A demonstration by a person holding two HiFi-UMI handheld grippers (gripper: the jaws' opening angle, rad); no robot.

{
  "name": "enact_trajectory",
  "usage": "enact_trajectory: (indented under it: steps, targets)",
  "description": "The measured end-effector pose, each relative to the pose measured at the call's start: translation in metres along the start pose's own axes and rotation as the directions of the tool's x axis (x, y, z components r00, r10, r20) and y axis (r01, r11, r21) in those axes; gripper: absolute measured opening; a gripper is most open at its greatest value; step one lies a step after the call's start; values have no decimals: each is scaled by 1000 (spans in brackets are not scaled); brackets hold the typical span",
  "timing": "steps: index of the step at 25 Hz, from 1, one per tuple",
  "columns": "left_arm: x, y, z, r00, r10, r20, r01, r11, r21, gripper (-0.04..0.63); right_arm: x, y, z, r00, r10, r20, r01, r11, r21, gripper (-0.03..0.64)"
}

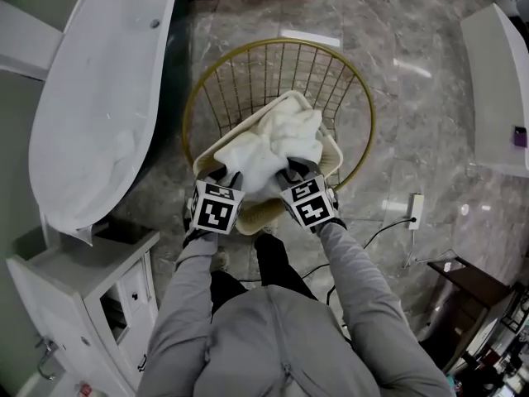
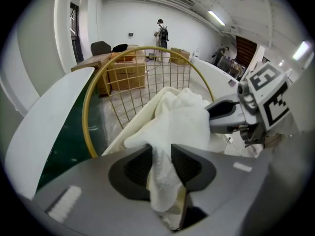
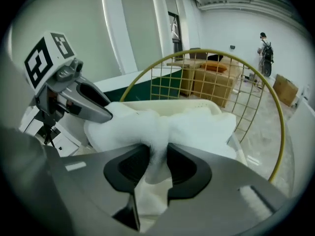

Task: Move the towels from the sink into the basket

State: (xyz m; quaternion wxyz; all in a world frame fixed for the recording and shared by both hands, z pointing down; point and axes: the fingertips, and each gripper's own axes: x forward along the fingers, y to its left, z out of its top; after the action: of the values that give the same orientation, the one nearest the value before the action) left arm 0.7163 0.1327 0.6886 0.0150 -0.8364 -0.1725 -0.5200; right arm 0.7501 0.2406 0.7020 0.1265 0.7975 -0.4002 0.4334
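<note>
**White towel held at the wire basket by both grippers**

The setting is a room with a grey marble floor (image 1: 413, 48). A long white bathtub (image 1: 99, 98) fills the left side of the head view, and a white vanity cabinet (image 1: 74, 296) stands below it at the lower left. The round gold wire basket (image 1: 281, 41) stands on the floor just right of the bathtub and directly ahead of the person, whose grey sleeves (image 1: 355, 271) reach toward it. A cream tub (image 1: 332, 151) with a perforated wall sits tilted inside the basket, leaning over its near rim; whether it is plastic or cloth cannot be told. The white towel (image 1: 277, 143) lies bunched on this tub within the gold ring, with its near edge raised toward the person. The left gripper (image 1: 225, 176) and the right gripper (image 1: 293, 170) hang side by side at that edge, both pointing steeply down. In the left gripper view a hanging fold of towel (image 2: 182, 122) fills the narrow gap between the jaws, which pinch it. In the right gripper view the jaws sit closer together and pinch another fold of the same towel (image 3: 197, 127)
</note>
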Motion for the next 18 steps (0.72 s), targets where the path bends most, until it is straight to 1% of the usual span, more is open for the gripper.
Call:
enact_trajectory:
  steps: [3, 7, 12, 18]
  targets:
    - [-1, 4, -3, 1000, -10, -7, 10, 1000, -9, 204, 9, -3, -16, 997, 8, -71, -6, 999, 31, 137]
    - [-4, 8, -8, 1000, -16, -17, 16, 1000, -10, 215, 9, -2, -21, 996, 2, -85, 2, 999, 47, 160]
    - [-16, 7, -7, 999, -34, -7, 34, 999, 8, 229, -1, -3, -18, 997, -31, -65, 35, 997, 73, 173]
    - [-35, 6, -4, 998, -49, 28, 48, 998, 45, 229, -28, -1, -9, 996, -94, 1, 93, 987, 130, 176]
